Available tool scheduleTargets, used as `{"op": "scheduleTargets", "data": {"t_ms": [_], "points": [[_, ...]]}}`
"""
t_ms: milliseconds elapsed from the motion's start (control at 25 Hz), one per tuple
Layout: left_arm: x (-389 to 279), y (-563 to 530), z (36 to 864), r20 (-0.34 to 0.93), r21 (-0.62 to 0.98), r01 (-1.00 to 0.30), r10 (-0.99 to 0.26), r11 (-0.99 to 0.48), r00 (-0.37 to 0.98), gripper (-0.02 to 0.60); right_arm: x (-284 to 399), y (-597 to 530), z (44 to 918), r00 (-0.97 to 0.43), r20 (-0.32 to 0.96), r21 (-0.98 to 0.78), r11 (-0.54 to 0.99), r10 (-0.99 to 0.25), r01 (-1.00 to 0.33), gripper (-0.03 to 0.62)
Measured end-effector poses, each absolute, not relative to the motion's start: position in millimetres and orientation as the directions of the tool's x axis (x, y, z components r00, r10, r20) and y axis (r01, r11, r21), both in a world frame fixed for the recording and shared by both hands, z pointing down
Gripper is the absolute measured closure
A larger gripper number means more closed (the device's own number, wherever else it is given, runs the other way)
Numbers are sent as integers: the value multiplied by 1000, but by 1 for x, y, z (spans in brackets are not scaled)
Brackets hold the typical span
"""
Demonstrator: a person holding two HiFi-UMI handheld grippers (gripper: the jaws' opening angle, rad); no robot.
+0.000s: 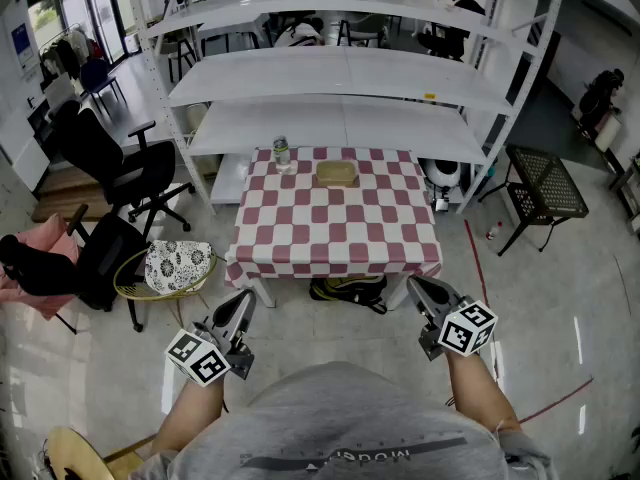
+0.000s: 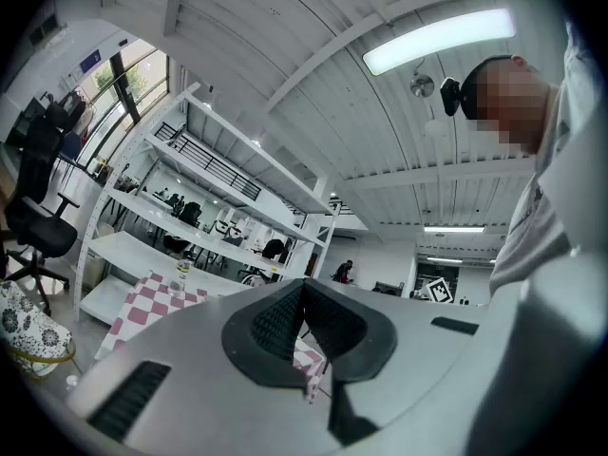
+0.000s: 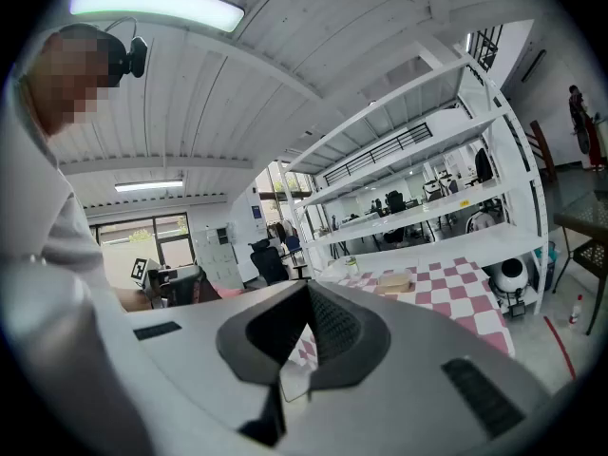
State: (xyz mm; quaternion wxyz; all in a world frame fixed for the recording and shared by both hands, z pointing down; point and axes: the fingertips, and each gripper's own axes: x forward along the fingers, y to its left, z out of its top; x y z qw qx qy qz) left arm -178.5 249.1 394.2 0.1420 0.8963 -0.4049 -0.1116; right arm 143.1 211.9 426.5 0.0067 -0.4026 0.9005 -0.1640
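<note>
The person is standing back from the table, holding both claws low and close to the body, well apart from its near edge. The left claw is pressing its fingertips together on nothing. The right claw is doing the same, its fingertips meeting at the point with nothing caught between them.

Both claws are pointing forward toward the table, one toward each near corner. The two things nearest them are sitting at the far edge, across the whole checked cloth. A clear bottle is standing upright there, left of the middle, so it is lying more in line with the left claw. A flat tan box is resting just beside it to the right, about on the table's centre line. Its long axis is running left to right along the far edge, and neither claw is clearly the nearer to it.

White shelving is rising right behind the table, and a dark bag is lying on the floor under the near edge, between the two claws.
</note>
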Motion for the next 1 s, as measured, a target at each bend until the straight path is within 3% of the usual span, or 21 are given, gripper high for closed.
{"op": "scheduleTargets", "data": {"t_ms": [600, 1000], "points": [[-165, 243, 389, -84, 343, -695, -758, -632, 647, 569, 156, 207, 423, -678, 103, -327, 619, -728, -714, 569], [-122, 244, 384, -96, 341, -703, -767, -624, 634, 569, 185, 208, 416, -716, 103, -305, 663, -690, -683, 569]]}}
